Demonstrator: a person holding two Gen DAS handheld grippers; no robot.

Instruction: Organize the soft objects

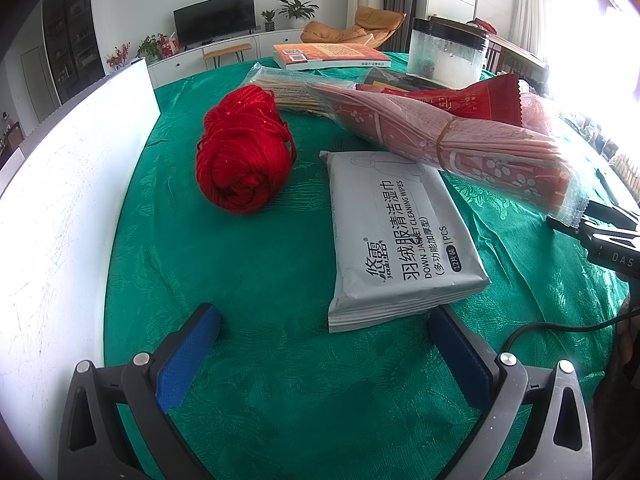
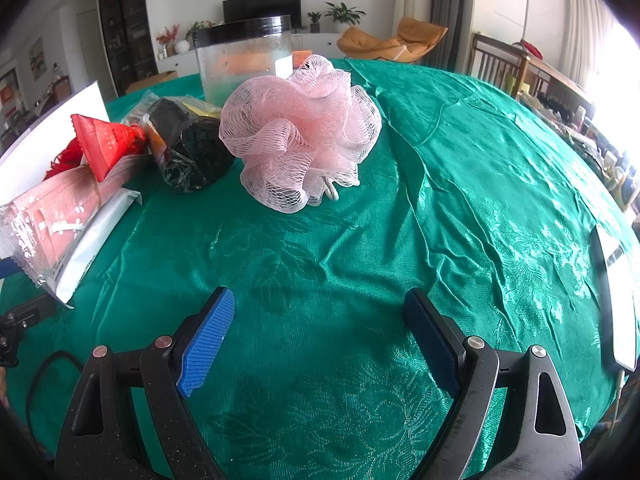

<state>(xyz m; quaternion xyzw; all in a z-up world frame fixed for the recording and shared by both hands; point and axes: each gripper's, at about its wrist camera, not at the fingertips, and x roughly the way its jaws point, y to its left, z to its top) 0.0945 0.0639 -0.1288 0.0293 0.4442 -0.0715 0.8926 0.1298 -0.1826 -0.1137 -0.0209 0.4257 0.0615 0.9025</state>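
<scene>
Currently, as seen from both wrist views:
Left tool: blue-padded fingers spread wide apart, holding nothing, low over the green cloth of the bench; the near edge of the wipes pack lies just ahead of its right finger.
Right tool: fingers likewise spread apart and empty, above bare green cloth, with the bath pouf ahead of it and clear of the fingers.
Red yarn ball: resting on the cloth near the white board, to the left of the wipes pack and apart from it.
Wipes pack: a flat grey packet lying on the cloth; its far right corner is overlapped by the bundle of pink masks.
Bundle of pink masks: in clear wrap with a rubber band around it, lying slantwise, one end on the wipes pack.
Red packet: behind the masks, touching them.
Bamboo sticks bag: behind the yarn, partly under the masks.
Pink bath pouf: sitting on the cloth in front of the clear jar, just beside a black bagged item.
Clear jar: upright, black lid on, at the far side of the bench.
Book: flat at the far edge.
</scene>
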